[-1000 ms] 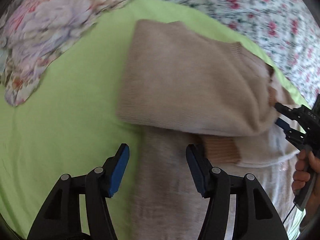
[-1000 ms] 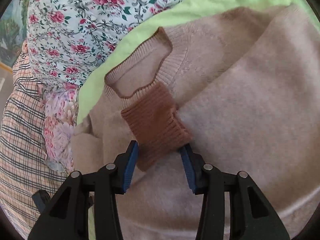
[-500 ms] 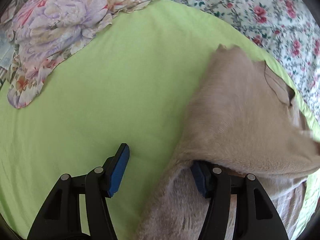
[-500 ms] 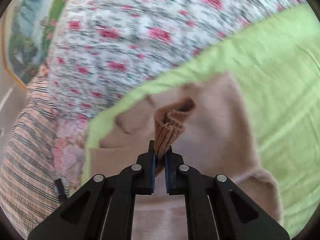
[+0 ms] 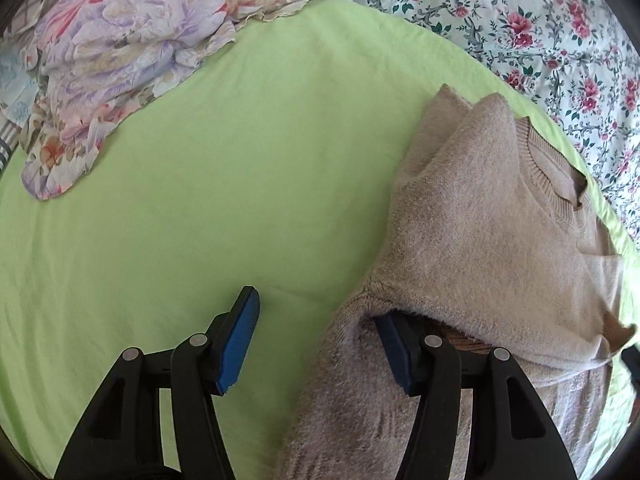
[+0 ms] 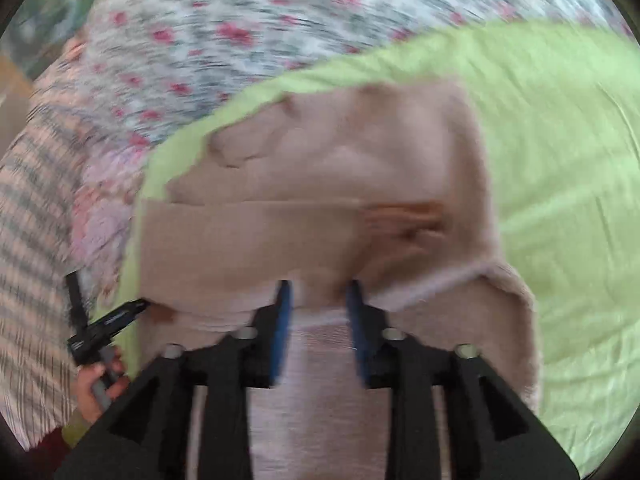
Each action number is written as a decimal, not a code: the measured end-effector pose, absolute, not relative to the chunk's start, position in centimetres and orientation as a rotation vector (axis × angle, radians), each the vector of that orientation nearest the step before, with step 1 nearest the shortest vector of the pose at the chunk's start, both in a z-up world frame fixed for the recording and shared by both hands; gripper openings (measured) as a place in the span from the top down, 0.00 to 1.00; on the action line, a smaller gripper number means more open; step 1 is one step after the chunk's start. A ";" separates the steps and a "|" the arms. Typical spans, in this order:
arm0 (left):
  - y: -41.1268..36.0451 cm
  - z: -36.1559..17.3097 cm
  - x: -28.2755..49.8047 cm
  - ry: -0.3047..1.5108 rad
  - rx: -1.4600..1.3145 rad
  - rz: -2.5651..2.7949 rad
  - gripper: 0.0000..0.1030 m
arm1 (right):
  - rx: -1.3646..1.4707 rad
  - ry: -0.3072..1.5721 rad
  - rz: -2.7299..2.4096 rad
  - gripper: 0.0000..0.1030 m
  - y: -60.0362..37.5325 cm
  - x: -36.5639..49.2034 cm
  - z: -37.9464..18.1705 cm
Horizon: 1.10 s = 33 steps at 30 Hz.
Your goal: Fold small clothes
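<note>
Sweater: a beige knit sweater (image 5: 492,240) lies partly folded on the bed, at the right side of the left wrist view; its ribbed neckline (image 5: 548,176) points toward the floral bedding, and a folded layer lies over the lower body of the garment.
Cuff: a darker brown ribbed cuff (image 6: 416,216) shows on the folded fabric in the right wrist view, smeared by blur.
Left tool: the left tool (image 5: 316,344) stands wide open; its left blue pad (image 5: 240,340) is over bare sheet, while its right pad (image 5: 394,350) is tucked under the overhanging fold of the sweater, touching the knit.
Right tool: the right tool (image 6: 320,320) is open to a narrow gap, with pale sweater fabric lying between and below its blue pads; it grips nothing that can be made out.
Sheet: a lime-green sheet (image 5: 200,200) carries the sweater.
Bedding: a rose-print cover (image 5: 540,20) runs along the far edge, and a crumpled pastel floral cloth (image 5: 120,60) sits at the upper left.
Plaid: a plaid fabric (image 6: 32,240) lies at the left of the right wrist view.
Writing: none can be read.
</note>
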State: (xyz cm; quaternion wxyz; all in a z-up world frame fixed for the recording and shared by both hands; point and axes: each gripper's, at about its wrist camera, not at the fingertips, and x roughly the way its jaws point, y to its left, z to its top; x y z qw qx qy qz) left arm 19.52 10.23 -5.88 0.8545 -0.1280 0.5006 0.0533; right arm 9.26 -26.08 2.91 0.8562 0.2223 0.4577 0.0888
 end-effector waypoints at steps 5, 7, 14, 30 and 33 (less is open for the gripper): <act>10.7 -6.0 18.7 1.039 -0.266 0.092 0.41 | 0.451 0.965 0.450 0.30 -19.8 17.5 3.3; 10.9 -6.0 18.4 1.034 -0.272 0.078 0.41 | 0.460 1.014 0.547 0.29 -16.9 22.1 2.4; 12.1 -6.1 17.3 1.017 -0.300 0.033 0.42 | 0.478 1.397 0.706 0.29 -9.3 32.7 -4.5; 15.4 -4.7 14.9 1.015 -0.402 -0.081 0.42 | 0.527 1.165 0.700 0.24 -4.7 34.2 -3.6; 16.8 -3.4 14.4 0.993 -0.460 -0.105 0.42 | 0.525 1.098 0.638 0.24 -8.9 32.0 -1.8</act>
